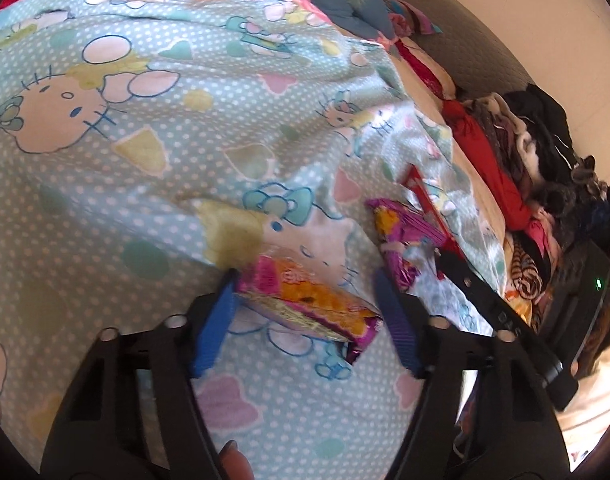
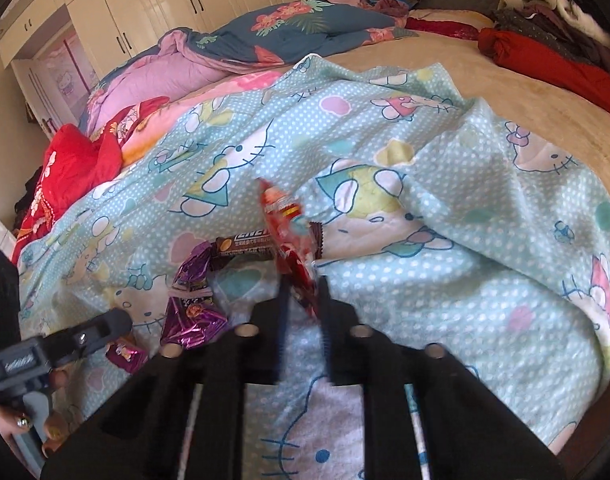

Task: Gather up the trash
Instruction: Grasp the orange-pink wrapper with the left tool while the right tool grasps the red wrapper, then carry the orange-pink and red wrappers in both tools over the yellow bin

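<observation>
R gripper [image 2: 303, 300]: jaws nearly together, pinching red wrapper [image 2: 291, 240]; wrapper sticks up past the tips, blurred.
L gripper [image 1: 305, 312]: jaws about half apart, straddling orange/pink wrapper [image 1: 305, 300]; L pad [image 1: 215, 324] touches its end, R pad [image 1: 397, 328] close to the other end, contact can't tell.
Orange/pink wrapper: lies flat on blanket [image 1: 145, 160], crosswise btw the blue pads.
Purple wrapper [image 2: 193, 300]: crumpled, on blanket just L of R gripper in R wrist view; btw the two grippers.
Brown bar wrapper [image 2: 245, 246]: behind purple one, partly hidden by red wrapper.
Blanket: pale blue, dotted, cartoon cat print, rumpled over bed [image 2: 505, 92].
Clothes pile [image 2: 545, 12]: far R edge of bed, well apart from wrappers.
Hand [image 2: 29, 428]: grips L gripper handle, lower L corner of R wrist view.
</observation>
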The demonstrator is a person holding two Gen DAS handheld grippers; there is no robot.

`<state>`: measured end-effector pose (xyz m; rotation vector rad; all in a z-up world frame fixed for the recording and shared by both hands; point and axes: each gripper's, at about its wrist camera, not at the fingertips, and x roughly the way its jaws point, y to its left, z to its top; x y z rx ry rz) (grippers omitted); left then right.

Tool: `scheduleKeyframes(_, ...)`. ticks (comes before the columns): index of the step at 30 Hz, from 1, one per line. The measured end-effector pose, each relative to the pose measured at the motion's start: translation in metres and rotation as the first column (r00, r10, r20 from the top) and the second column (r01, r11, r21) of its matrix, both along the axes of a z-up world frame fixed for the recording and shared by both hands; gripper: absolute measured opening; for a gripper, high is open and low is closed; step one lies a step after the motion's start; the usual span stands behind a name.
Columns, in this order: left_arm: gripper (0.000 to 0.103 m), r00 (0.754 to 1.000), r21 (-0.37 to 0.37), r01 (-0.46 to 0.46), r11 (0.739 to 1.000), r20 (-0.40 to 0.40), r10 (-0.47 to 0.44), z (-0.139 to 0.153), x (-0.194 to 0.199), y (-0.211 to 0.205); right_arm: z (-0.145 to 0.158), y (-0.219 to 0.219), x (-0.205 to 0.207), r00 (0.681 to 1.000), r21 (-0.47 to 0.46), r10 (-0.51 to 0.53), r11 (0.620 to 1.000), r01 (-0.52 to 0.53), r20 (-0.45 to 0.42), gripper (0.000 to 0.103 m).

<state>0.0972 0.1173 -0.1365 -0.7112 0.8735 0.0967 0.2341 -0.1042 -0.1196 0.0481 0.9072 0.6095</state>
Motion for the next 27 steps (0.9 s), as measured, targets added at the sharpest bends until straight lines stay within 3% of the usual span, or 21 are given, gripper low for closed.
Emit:
scheduleKeyframes(4,0.034,1.000,0.001,-0.018,1.000,-0.002,0.018,-0.001,-0.003,0.007,0.008,-0.009,-0.013,1.000,0.026,0.003,1.000,-0.003,0.014,0.006)
scheduleKeyframes(5,0.025,1.000,0.002,-0.018,1.000,0.001,0.018,0.000,-0.003,0.009,0.010,-0.012,-0.016,1.000,0.034,0.000,0.999,-0.001,0.018,0.006)
scheduleKeyframes(8,0.020,1.000,-0.002,-0.011,1.000,0.015,0.011,0.006,-0.005,0.011,0.020,-0.024,-0.027,1.000,0.072,-0.014,0.997,0.012,0.028,0.006)
scheduleKeyframes(19,0.018,0.982,0.158,0.061,0.986,0.165,-0.087,0.068,-0.008,-0.020,0.061,-0.068,-0.064,0.990,0.129,-0.058,0.991,0.041,0.127,0.006)
scheduleKeyframes(27,0.018,0.957,0.201,0.144,0.969,0.222,-0.189,0.094,0.002,-0.068,0.074,-0.102,-0.077,0.981,0.150,-0.120,0.984,0.097,0.150,0.006)
